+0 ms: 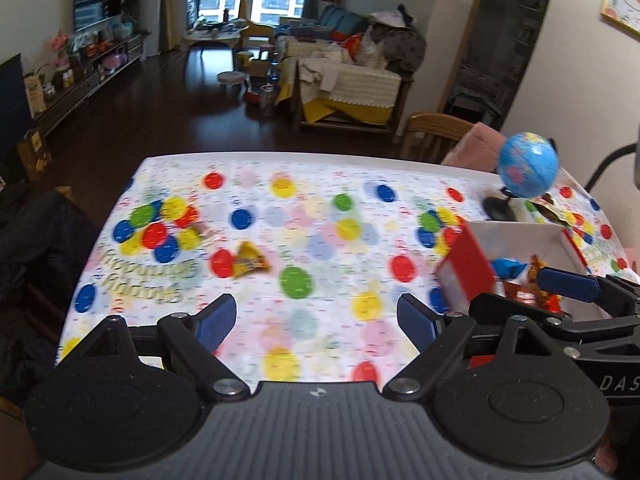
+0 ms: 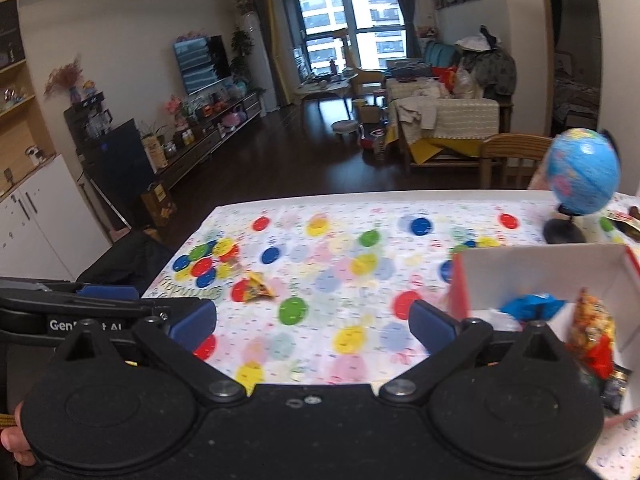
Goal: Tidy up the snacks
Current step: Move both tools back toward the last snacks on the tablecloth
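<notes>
An orange-yellow snack packet (image 1: 250, 264) (image 2: 258, 290) lies on the dotted tablecloth, left of the middle. A smaller wrapped snack (image 1: 200, 232) (image 2: 232, 266) sits just beyond it among the balloon prints. At the right stands a red and white box (image 1: 464, 272) (image 2: 540, 264) holding a blue wrapper (image 2: 532, 306) and orange-red packets (image 2: 592, 332). My left gripper (image 1: 316, 318) hangs open over bare cloth, short of the packet. My right gripper (image 2: 312, 322) is open too, its right finger beside the box's near left corner. Nothing is between either pair of jaws.
A small blue globe (image 1: 528, 170) (image 2: 584, 178) on a black stand is behind the box at the far right edge. A wooden chair (image 1: 432, 132) stands past the table's far edge. A dark jacket (image 1: 36, 240) lies off the table's left side.
</notes>
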Demonstrator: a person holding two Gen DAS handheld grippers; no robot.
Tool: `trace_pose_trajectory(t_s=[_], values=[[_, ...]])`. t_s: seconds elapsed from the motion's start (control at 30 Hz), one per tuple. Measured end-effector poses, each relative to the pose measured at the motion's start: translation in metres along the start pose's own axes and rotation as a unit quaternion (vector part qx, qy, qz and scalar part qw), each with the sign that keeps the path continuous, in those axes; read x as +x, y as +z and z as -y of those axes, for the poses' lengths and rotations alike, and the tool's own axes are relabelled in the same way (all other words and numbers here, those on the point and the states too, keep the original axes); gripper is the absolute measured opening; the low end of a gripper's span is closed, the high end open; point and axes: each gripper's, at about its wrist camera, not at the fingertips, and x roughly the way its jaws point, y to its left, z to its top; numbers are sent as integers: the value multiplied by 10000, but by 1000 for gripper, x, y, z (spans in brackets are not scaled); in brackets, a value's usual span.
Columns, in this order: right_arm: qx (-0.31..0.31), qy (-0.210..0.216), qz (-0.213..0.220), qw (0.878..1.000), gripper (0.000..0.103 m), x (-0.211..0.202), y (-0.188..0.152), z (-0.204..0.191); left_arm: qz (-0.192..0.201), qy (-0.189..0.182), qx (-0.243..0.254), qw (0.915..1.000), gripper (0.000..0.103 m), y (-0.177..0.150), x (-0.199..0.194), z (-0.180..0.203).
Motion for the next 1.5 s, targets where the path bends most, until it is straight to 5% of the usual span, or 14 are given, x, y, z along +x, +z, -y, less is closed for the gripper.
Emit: trace_pose_trajectory(t_s=[0.33,0.77,1.17,1.5], values=[[-252,36,-310,9992,103,58,7,-49,-234,234,-316,9990,88,8,28,-75],[-435,-9,-696,9966,99,134,14,-64,-485,502,-671,9953,88,26,88,-134],[-827,354,-1060,9903,91,201,23,-69,-848,896,-773,9894,88,46,167,-147],[-1044,685,-1201,9849,82,245,29,-74,-1172,880,-1283,9809,88,59,215,-170]])
